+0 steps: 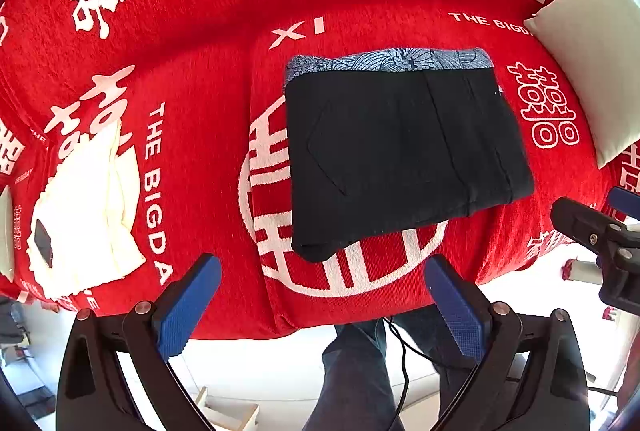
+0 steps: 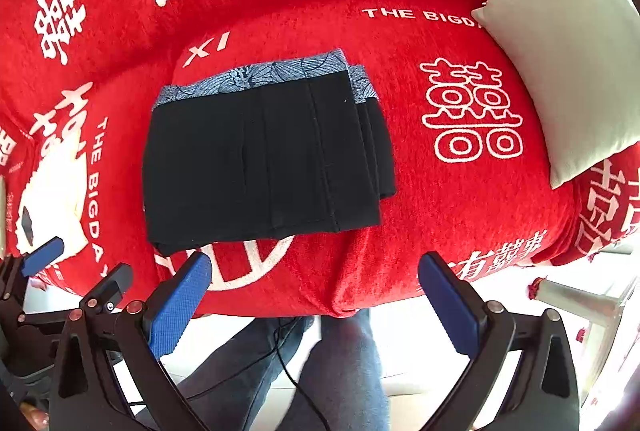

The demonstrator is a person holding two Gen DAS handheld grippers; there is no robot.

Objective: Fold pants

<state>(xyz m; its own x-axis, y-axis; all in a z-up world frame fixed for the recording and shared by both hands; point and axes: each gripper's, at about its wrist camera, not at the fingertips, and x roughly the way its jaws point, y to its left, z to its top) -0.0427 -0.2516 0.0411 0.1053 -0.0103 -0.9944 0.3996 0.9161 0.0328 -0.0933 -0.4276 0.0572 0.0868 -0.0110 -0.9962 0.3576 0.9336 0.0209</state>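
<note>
Folded black pants (image 1: 404,151) lie mid-cover, one neat rectangle.
Both grippers, left gripper (image 1: 320,307) and right gripper (image 2: 316,307), hover spread wide and empty off the near edge. Bare red cover (image 2: 460,211) rings the pants; one white cushion (image 2: 568,55) far right, one white garment (image 1: 84,215) left.

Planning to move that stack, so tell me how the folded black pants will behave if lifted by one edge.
The folded black pants would probably sag and unfold: several loose layers show at the right edge. Soft cloth, likely light. On the fuzzy red blanket they would likely drag, not slide.
</note>
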